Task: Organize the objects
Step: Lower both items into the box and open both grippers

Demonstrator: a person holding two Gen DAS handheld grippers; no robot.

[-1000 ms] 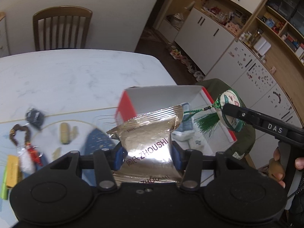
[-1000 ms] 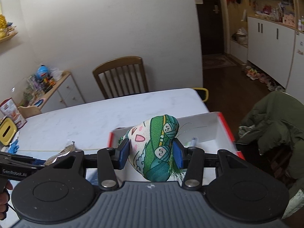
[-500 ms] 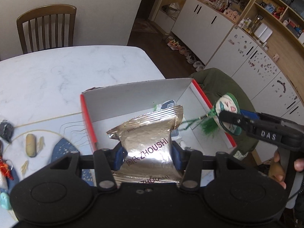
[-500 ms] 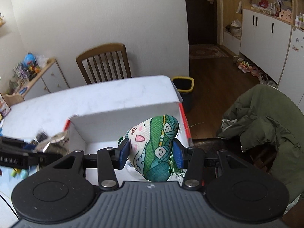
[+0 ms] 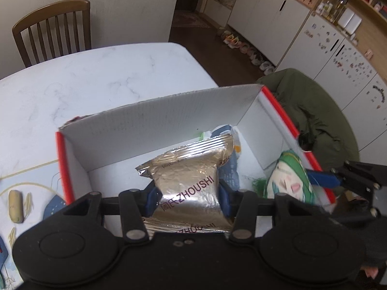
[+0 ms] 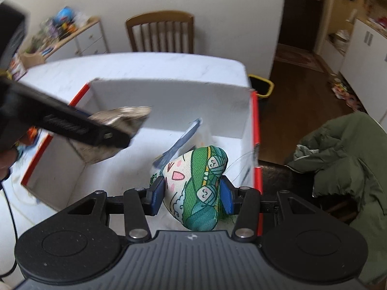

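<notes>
The left gripper (image 5: 188, 199) is closed on a silver foil packet (image 5: 188, 183), its blue pads pressing the packet's two sides. Dark print across the foil reads "ZHOUSHI" after two Chinese characters, and the same word shows again, upside down, on the packet's lower fold. The packet hangs above the open white box (image 5: 145, 125), over its near half.

The right gripper (image 6: 192, 194) is clamped on a green-and-cream fabric charm (image 6: 197, 188) printed with a cartoon face, a pink mouth and small yarn-ball faces. The charm sits over the box's right side, close to the red-edged right wall; a green tassel (image 5: 260, 184) hangs from it into the box in the left wrist view. No writing can be read on the charm.

The box is white inside with red rims. On its floor, beyond the foil packet, lie a blue-and-white pouch (image 6: 180, 142) and other small packets whose print is too blurred to read.

The box stands on a white marble-patterned table (image 5: 108, 77). To the left of the box, on the table, lie a tan oblong piece (image 5: 15, 205) and part of a dark blue item (image 5: 54, 205). Past the box's far wall stands a wooden chair (image 6: 160, 33), and a yellow-rimmed bin (image 6: 262, 88) sits on the floor beyond its far right corner. To the right of the box a green jacket (image 6: 350, 164) is heaped.
</notes>
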